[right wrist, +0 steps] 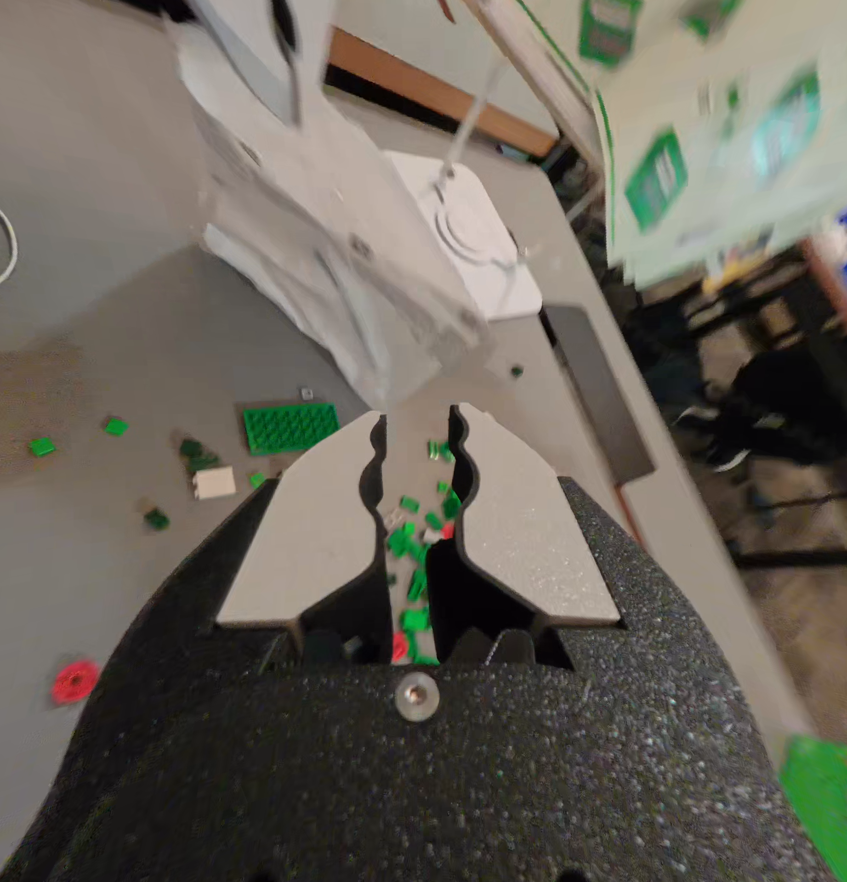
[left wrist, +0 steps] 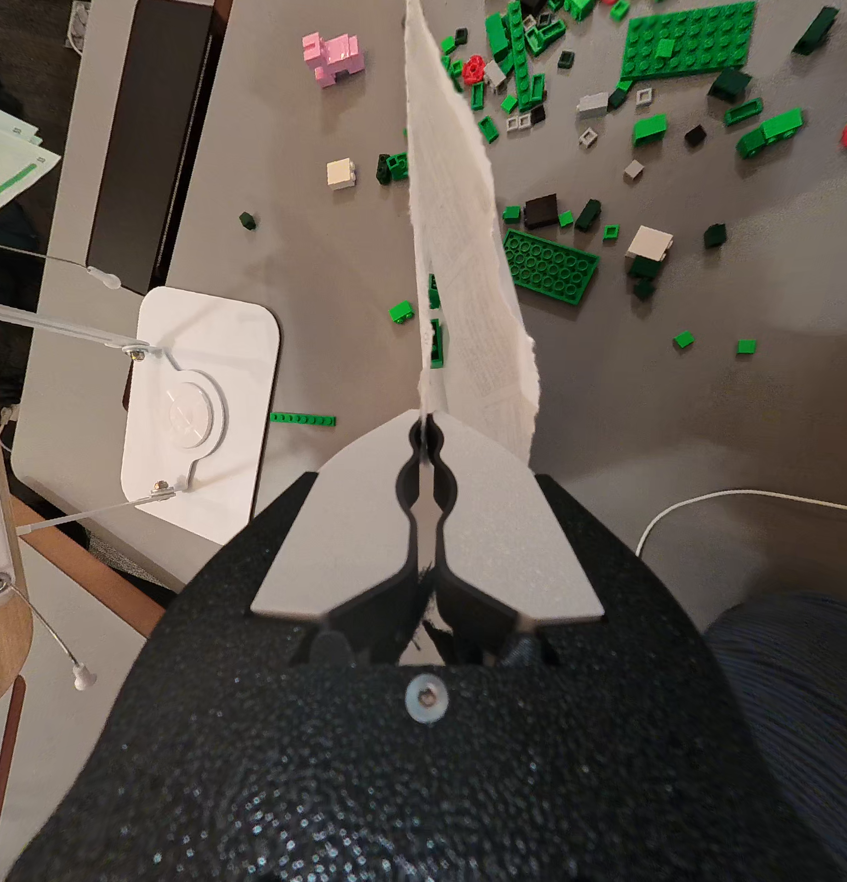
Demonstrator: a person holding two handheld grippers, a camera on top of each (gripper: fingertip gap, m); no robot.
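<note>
Above the brick-strewn counter (left wrist: 316, 248), left tool (left wrist: 427, 429) pinches a torn paper strip (left wrist: 452, 229) running lengthwise away from it; right tool (right wrist: 417, 414) gapes, empty.

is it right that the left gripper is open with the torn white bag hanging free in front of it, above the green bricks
Not quite. The left gripper is shut on the torn white bag, pinching its lower edge between the fingertips; the left wrist view shows this. The bag does rise in front of it above the green bricks on the grey table.
</note>
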